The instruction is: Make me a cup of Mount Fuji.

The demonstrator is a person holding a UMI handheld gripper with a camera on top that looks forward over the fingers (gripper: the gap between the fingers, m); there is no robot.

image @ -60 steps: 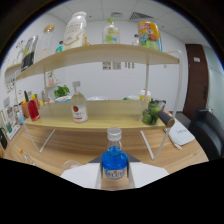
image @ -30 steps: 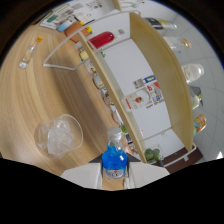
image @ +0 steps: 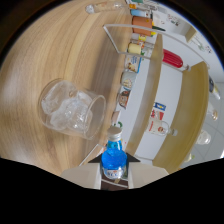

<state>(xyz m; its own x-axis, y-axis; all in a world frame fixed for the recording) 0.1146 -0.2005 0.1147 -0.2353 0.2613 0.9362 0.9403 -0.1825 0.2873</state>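
Note:
A small bottle of blue liquid [image: 113, 159] with a silver cap stands between my fingers, and my gripper [image: 115, 174] is shut on its lower body. The whole view is rolled far to one side, so the bottle is tipped with its cap pointing at the rim of a clear glass [image: 72, 107]. That glass holds ice cubes and stands on the wooden table [image: 55, 45], just ahead of the fingers and a little to their left. No liquid is seen leaving the bottle.
Beyond the bottle runs a two-level wooden shelf [image: 156, 55] on white legs, lined with several bottles and jars [image: 131, 49], a red bottle [image: 172, 58] among them. A small glass item [image: 97, 7] lies far off on the table.
The view has kept rolling sideways from level. The iced glass has come much closer to the bottle's cap, and the shelf has swung across to the far side.

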